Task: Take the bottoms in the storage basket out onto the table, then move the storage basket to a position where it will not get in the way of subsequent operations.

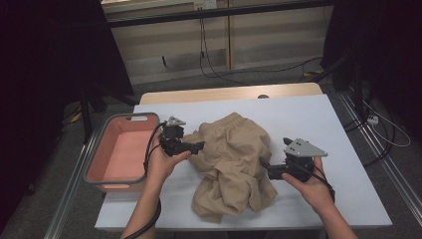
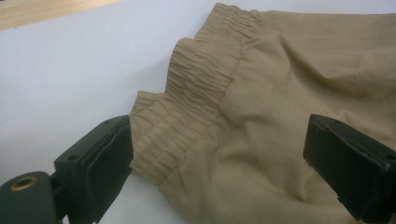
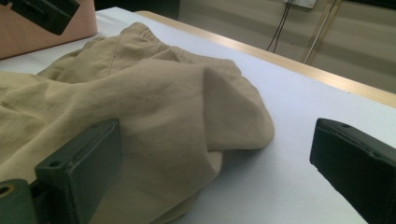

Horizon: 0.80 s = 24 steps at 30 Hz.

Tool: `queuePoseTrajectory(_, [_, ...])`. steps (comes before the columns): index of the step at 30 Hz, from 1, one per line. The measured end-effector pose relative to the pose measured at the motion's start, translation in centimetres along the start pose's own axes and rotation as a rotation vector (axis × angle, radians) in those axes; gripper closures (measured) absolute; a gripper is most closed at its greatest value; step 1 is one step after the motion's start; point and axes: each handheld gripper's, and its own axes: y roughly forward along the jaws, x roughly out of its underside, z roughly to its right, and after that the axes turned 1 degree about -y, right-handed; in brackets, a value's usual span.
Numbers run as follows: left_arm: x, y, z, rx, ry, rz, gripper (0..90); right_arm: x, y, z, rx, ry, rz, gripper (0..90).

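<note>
Bin (image 1: 99, 164): pink, grey-rimmed, at my far left; I read no writing
Left gripper (image 1: 199, 146): jaws apart at waistband (image 2: 187, 116)
Trousers (image 1: 234, 159): tan, crumpled mid-table (image 1: 308, 119), probably unlabelled
Right gripper (image 1: 262, 166): jaws spread beside cloth

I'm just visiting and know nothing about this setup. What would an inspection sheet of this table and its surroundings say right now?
Surface: white table, wooden strip at its far edge.
Job's things: crumpled tan garment with elastic waistband, mid-table; pink bin at the left edge, nothing seen inside.
Clutter: nothing seen.
Grippers: left gripper open at the waistband; right gripper open at the garment's right side.
Cables: black cable from the left gripper; floor cables behind.
Surroundings: pale wall panels, dark curtains.
</note>
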Motion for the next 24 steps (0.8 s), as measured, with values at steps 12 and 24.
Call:
queuePoseTrajectory(12, [0.3, -0.1, -0.3, -0.006, 0.004, 0.0, 8.2, -1.0, 1.1, -0.5, -0.024, -0.026, -0.015, 1.8])
queuePoseTrajectory(24, [0.4, -0.4, -0.3, -0.012, -0.002, 0.012, 8.2, -2.8, 2.8, -0.9, -0.052, -0.03, -0.053, 2.2])
